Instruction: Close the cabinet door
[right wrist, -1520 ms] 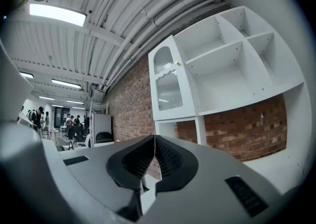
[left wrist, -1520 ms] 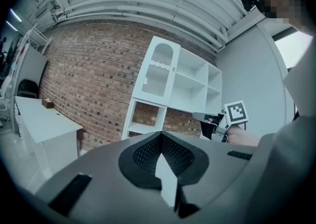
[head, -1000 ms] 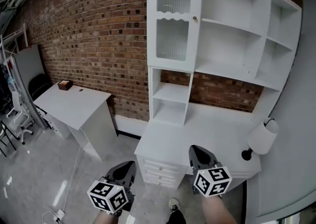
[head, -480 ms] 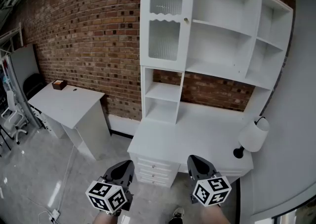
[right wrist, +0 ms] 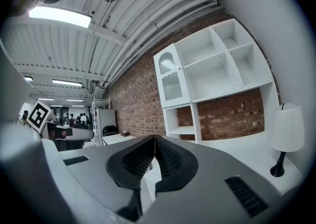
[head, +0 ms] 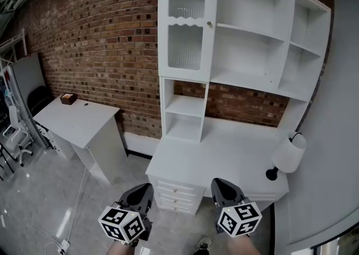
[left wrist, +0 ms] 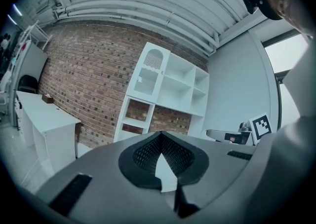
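Head view: cabinet door (head: 186, 26) far and high, at left end of shelf unit (head: 263, 40), seemingly shut. Low and near, left gripper (head: 142, 189) and right gripper (head: 219, 183), well apart from it. Risk of clipping lamp (head: 289, 155) at right during a reach, or pressing glass instead of frame. Door upright, long axis vertical, facing near. Left gripper view: jaws pressed together, empty. Right gripper view: likewise.

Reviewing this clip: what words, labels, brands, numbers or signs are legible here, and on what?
No readable text anywhere.
Left marker cube, right marker cube: black-and-white square patterns only, no letters or numbers.
Brown box: too small to make out any print.
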Tool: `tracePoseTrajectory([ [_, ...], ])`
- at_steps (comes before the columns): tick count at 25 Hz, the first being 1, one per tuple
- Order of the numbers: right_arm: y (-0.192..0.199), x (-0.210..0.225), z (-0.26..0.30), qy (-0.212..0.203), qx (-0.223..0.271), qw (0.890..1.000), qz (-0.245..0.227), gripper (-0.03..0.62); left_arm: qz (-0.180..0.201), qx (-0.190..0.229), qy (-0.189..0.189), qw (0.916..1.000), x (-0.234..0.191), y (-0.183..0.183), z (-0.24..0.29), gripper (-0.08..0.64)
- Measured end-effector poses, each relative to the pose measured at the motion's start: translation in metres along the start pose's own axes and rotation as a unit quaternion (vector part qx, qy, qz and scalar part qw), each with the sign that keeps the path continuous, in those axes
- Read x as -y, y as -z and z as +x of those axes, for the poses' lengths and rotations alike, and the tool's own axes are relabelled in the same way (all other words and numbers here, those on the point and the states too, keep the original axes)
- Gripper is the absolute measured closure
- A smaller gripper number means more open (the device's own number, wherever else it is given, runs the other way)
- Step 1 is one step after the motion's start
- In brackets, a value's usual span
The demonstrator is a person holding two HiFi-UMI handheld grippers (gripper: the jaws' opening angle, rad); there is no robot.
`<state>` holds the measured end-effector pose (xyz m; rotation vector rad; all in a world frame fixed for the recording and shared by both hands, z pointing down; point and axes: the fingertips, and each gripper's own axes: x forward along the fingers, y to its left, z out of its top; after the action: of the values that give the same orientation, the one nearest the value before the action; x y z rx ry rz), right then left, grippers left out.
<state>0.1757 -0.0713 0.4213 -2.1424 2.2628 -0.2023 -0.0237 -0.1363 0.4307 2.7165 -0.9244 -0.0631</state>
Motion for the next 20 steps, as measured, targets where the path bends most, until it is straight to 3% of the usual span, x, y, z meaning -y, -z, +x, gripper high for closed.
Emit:
tracePoseTrajectory([
  [20, 0.001, -0.012, -0.025, -0.002, 0.001, 1.0, -0.005, 0.565, 0.003, 0.0, 0.012, 0.9999, 0.018, 0.0, -0.016, 0.552],
])
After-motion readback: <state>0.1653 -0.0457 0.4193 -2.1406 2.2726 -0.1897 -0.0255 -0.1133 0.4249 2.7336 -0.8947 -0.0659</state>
